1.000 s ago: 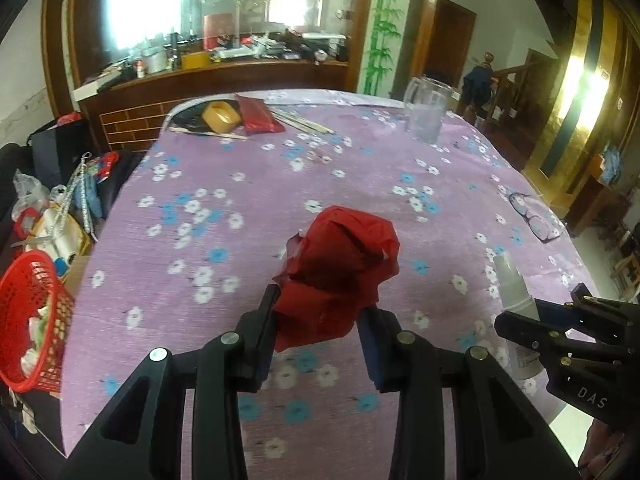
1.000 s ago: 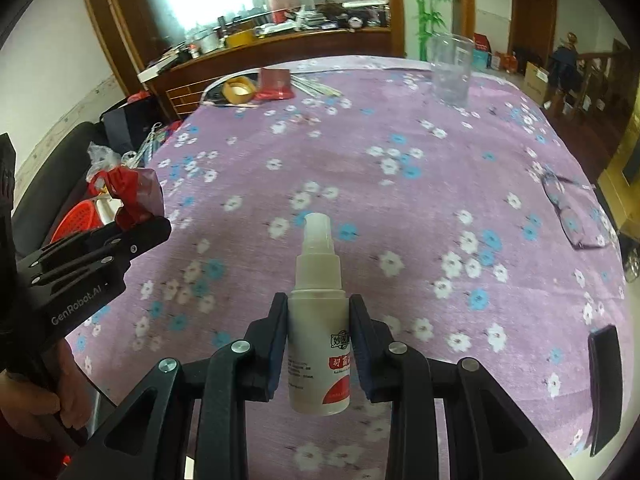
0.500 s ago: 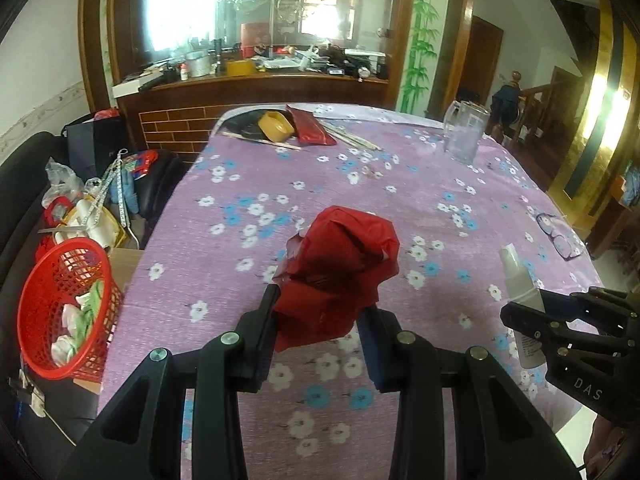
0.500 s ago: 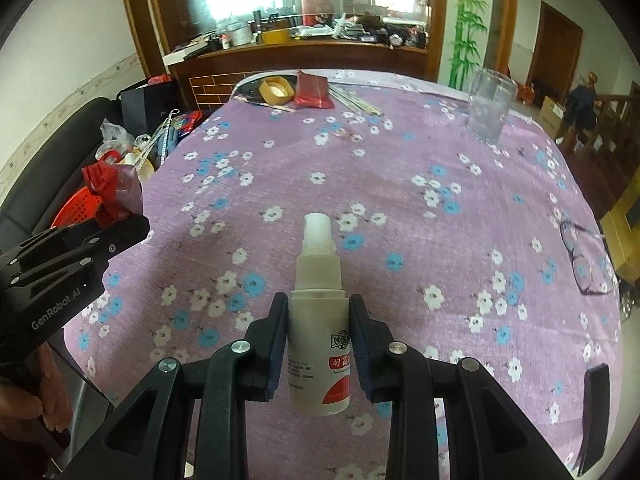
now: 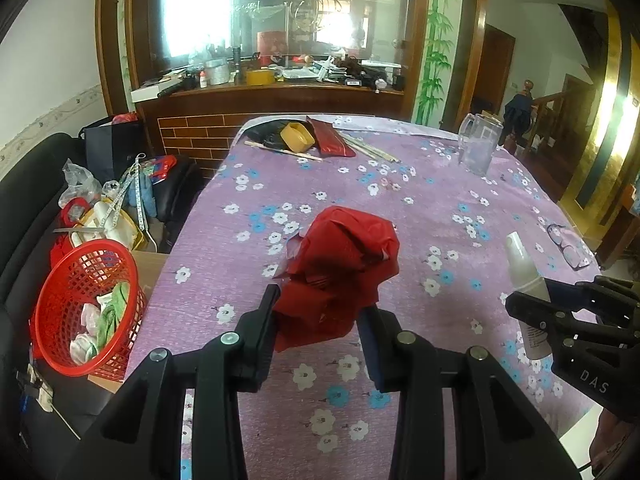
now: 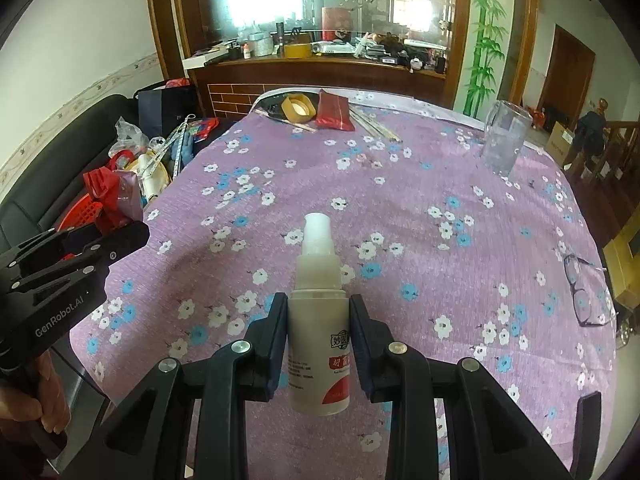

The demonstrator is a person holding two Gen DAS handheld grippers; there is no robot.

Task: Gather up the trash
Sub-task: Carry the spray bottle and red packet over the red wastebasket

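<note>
**Both loaded, basket off to the left**

Leftmost: red basket (image 5: 86,304), beside the table edge, down and well left of the left gripper (image 5: 320,316), already part filled. Nearer to the left gripper than the right. Left fingers (image 5: 264,312) closed partway on a crumpled red wrapper (image 5: 340,276), bulging forward past the tips. Further right, right gripper (image 6: 319,320) clamped on a white spray bottle (image 6: 319,320), long axis pointing forward along the fingers, nozzle away, above the purple cloth (image 6: 440,240).
</note>
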